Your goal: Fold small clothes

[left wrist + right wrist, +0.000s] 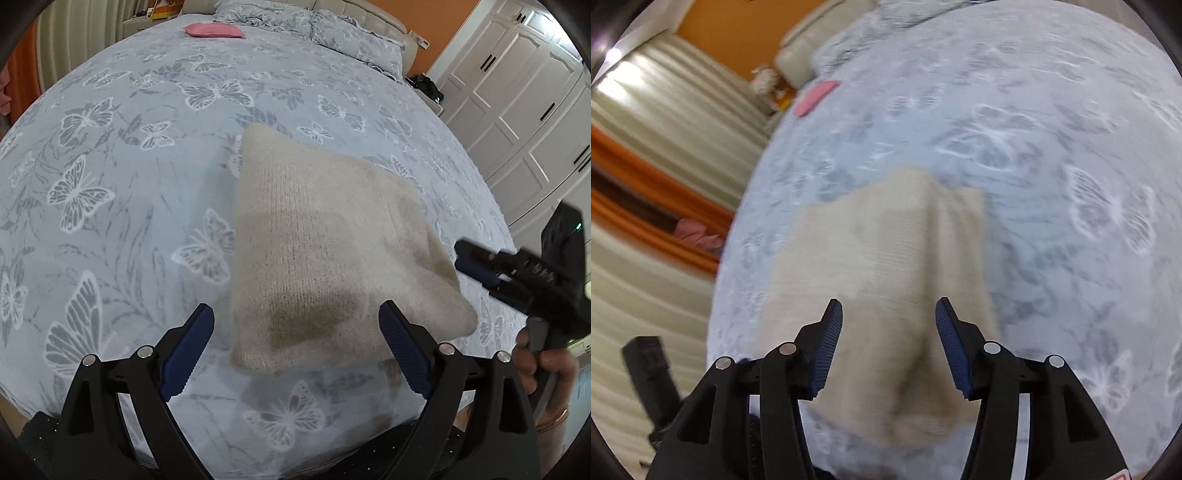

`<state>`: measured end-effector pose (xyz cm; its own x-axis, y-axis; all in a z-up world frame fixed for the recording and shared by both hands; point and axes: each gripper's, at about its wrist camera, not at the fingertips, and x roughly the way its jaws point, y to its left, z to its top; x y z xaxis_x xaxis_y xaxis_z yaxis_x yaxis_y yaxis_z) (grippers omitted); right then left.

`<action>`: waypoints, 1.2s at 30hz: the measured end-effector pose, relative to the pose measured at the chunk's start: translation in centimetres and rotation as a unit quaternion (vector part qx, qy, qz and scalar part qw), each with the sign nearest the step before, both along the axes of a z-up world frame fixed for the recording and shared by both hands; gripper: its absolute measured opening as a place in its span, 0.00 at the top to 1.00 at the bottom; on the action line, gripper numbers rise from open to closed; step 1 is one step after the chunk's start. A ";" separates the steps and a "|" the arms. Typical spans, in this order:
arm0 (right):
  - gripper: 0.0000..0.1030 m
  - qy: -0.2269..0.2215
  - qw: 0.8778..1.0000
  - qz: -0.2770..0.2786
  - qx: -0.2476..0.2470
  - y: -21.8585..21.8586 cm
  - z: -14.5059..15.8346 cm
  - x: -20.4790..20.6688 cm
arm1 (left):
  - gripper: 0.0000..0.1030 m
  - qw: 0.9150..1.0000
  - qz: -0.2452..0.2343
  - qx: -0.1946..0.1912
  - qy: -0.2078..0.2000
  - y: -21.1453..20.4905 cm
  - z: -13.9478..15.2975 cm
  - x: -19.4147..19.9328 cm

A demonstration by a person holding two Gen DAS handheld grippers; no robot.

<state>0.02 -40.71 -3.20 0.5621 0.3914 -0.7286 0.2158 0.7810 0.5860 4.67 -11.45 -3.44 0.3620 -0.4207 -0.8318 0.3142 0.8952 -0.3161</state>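
A cream knit garment lies folded on the grey butterfly-print bed cover. My left gripper is open and empty, its blue pads just above the garment's near edge. My right gripper comes in from the right beside the garment's right corner. In the right wrist view, which is blurred by motion, the right gripper is open and empty over the garment, which has a raised ridge along its middle.
A folded pink cloth lies far up the bed near the pillows; it also shows in the right wrist view. White wardrobe doors stand to the right. Curtains hang to the left.
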 end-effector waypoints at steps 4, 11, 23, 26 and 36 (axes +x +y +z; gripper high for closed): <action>0.49 0.060 0.997 0.033 -0.022 2.1 -3.0 3.3 | 0.14 1.000 0.005 -0.003 0.009 0.0 -0.3 -0.4; 0.96 -0.011 1.000 -0.011 -0.012 0.1 0.5 1.3 | 0.14 1.000 -0.013 0.013 0.009 -1.1 -1.1 -0.8; 0.79 -0.006 0.998 -0.018 -0.060 1.2 0.9 -2.2 | 0.14 0.999 0.001 0.044 0.032 -0.3 -2.8 -0.8; 0.41 0.014 0.998 -0.001 -0.060 3.0 0.5 -3.6 | 0.14 0.998 -0.002 0.065 0.021 -0.3 -2.5 -0.7; 0.91 0.017 0.998 0.001 -0.058 2.8 0.1 -4.7 | 0.14 0.996 -0.004 0.086 0.009 -0.6 -2.0 -1.4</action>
